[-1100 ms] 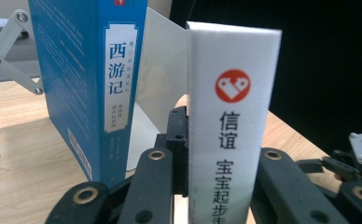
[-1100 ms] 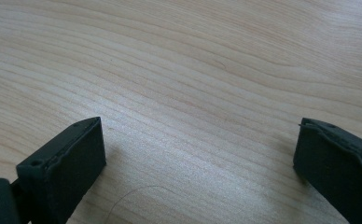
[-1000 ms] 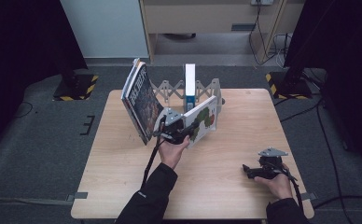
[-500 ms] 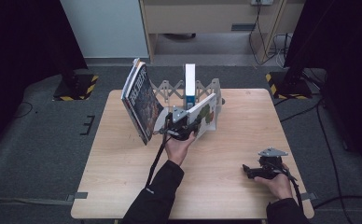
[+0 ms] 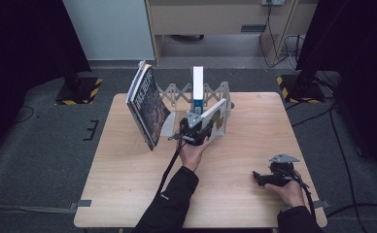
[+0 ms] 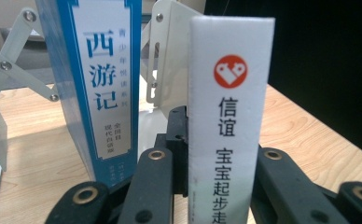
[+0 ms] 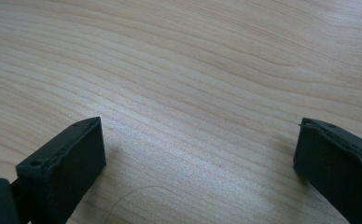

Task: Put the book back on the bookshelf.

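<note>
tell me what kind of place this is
Probably a lab or studio set up for recording: a lone wooden table on grey carpet, dark curtains at both sides, hazard-striped stand feet and loose cables on the floor.

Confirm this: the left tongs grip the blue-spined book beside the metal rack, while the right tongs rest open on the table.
Not quite. The left tongs grip the white-spined book, not the blue-spined book standing beside it; the left gripper view shows this. The right tongs do rest open on the table.

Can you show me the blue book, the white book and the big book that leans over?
Blue-spined upright book [image 6: 102, 88], left gripper view, spine.
White-spined book with red logo [image 6: 228, 116], left gripper view, spine.
Large dark-covered leaning book [image 5: 150, 104], high view, front cover.
</note>
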The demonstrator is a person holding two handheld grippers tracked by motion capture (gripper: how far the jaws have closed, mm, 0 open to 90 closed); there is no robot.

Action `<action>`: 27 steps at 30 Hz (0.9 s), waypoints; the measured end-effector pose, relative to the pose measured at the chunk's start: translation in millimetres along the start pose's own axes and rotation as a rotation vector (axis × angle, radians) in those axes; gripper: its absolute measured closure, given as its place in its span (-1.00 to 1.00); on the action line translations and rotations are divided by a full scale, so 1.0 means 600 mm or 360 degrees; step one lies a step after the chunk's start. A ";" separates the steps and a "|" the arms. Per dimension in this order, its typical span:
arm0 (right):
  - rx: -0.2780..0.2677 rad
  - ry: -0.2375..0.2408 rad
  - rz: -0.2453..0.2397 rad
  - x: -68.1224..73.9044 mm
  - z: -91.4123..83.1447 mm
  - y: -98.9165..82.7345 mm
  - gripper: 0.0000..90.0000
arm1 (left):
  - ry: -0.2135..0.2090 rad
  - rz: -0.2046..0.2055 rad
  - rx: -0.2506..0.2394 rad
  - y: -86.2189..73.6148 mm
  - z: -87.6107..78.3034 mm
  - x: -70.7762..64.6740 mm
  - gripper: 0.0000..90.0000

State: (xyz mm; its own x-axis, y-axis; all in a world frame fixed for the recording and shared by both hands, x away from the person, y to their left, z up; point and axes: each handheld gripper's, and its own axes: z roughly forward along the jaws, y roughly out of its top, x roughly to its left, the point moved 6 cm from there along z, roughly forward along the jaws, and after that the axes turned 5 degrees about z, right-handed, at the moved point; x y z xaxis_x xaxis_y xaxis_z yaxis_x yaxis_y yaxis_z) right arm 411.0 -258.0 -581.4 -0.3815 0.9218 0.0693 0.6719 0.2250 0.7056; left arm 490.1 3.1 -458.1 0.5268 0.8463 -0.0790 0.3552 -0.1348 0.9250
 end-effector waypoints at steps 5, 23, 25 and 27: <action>0.0000 0.0000 0.0000 0.000 0.000 0.000 -0.95 | 0.0019 -0.0004 0.0034 -0.011 0.015 0.000 0.66; -0.0001 -0.0002 -0.0002 0.000 0.000 0.000 -0.95 | 0.0087 0.0025 0.0022 -0.052 0.042 -0.005 0.64; 0.0000 -0.0002 -0.0002 0.000 0.000 0.000 -0.95 | 0.0083 0.0041 0.0039 -0.059 0.044 -0.008 0.64; -0.0001 -0.0004 0.0000 0.000 0.000 0.000 -0.95 | 0.0080 0.0054 0.0037 -0.066 0.045 -0.011 0.64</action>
State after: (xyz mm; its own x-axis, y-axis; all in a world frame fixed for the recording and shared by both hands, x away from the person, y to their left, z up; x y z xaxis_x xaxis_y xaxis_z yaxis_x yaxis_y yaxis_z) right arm 410.9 -257.9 -581.4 -0.3800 0.9225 0.0674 0.6715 0.2250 0.7060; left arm 493.5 -10.9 -504.5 0.4994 0.8659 -0.0285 0.3562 -0.1752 0.9178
